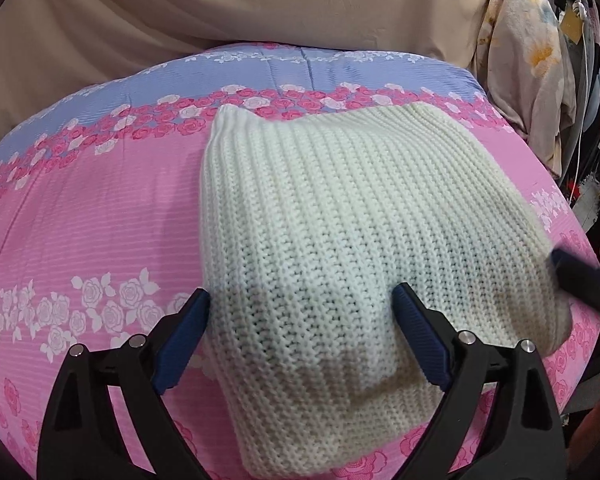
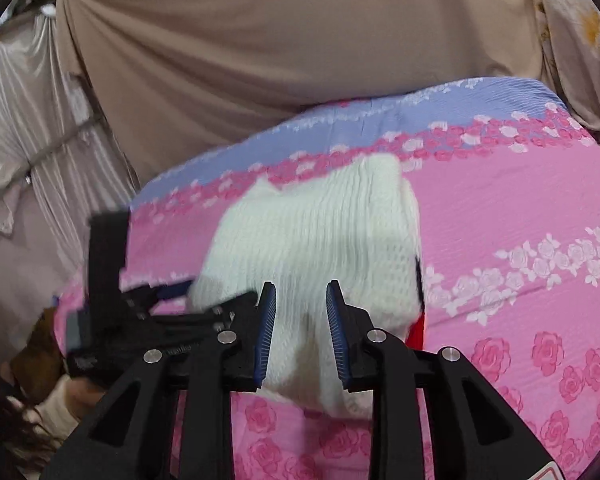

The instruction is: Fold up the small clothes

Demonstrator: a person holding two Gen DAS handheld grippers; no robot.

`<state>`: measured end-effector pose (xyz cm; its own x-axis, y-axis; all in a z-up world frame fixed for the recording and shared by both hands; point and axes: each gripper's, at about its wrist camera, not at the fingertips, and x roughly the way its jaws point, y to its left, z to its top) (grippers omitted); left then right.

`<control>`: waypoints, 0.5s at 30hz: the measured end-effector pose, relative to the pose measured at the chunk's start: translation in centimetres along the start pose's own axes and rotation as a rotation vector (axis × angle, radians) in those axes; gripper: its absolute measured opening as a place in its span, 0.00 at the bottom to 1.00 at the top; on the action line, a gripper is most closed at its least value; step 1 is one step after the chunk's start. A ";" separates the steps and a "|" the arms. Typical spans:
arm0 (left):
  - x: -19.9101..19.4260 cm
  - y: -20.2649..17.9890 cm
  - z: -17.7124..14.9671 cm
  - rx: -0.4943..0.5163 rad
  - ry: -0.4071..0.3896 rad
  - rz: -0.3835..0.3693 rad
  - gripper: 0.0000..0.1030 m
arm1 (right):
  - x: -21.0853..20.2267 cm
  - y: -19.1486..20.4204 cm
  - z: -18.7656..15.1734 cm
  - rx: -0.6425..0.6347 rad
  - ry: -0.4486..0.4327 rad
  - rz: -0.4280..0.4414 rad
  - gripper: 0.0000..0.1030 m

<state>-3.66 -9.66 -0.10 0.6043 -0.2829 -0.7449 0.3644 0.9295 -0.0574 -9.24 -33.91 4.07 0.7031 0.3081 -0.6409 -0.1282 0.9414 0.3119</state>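
A white ribbed knit garment (image 1: pixel 320 220) lies folded on a pink bedspread with rose bands (image 1: pixel 100 220). My left gripper (image 1: pixel 300 292) hovers over the garment's near left part, jaws wide open, with knit under the gap and no pad pressing it. In the right wrist view the same knit garment (image 2: pixel 316 232) looks blurred. My right gripper (image 2: pixel 302 304) has narrow jaws with knit filling the gap at the garment's near edge, so it looks shut on it. One right finger (image 1: pixel 576 280) shows at the garment's right edge. The left gripper (image 2: pixel 172 296) is a blur at the garment's left.
A beige curtain (image 1: pixel 220 20) hangs behind the bed, and pale flowered clothes (image 1: pixel 532 60) hang at the right. Something red (image 2: pixel 416 332) peeks from under the garment's right side. A person's hand (image 2: pixel 60 404) shows at the lower left. The bedspread (image 2: pixel 520 220) is bare right of the garment.
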 end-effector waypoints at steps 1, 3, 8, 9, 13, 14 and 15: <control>-0.1 0.0 -0.1 0.001 0.003 -0.004 0.87 | 1.4 -0.7 -1.3 0.001 0.050 -0.060 0.16; -0.2 0.0 -0.4 0.008 0.014 -0.015 0.88 | 2.0 -2.9 -3.0 0.088 0.056 -0.003 0.08; -0.7 0.0 -1.5 0.006 0.048 -0.024 0.88 | -1.9 -3.0 -1.4 0.144 -0.007 0.041 0.09; -0.7 0.0 -1.7 0.009 0.052 -0.023 0.88 | -2.9 -2.6 -0.7 0.124 -0.037 0.027 0.15; -0.3 -0.1 -2.5 0.004 0.076 -0.019 0.88 | -3.9 -1.9 4.0 0.065 -0.134 0.006 0.26; -0.2 -0.1 -2.7 0.000 0.084 -0.020 0.88 | -3.3 -1.8 5.0 0.049 -0.138 -0.003 0.26; -0.1 0.0 -2.7 -0.003 0.089 -0.023 0.88 | -2.4 -1.9 6.0 0.035 -0.133 -0.016 0.27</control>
<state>-5.69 -8.98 -1.81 0.5305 -0.2819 -0.7994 0.3747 0.9239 -0.0771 -6.45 -37.22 9.22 0.7915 0.2704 -0.5481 -0.0935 0.9398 0.3286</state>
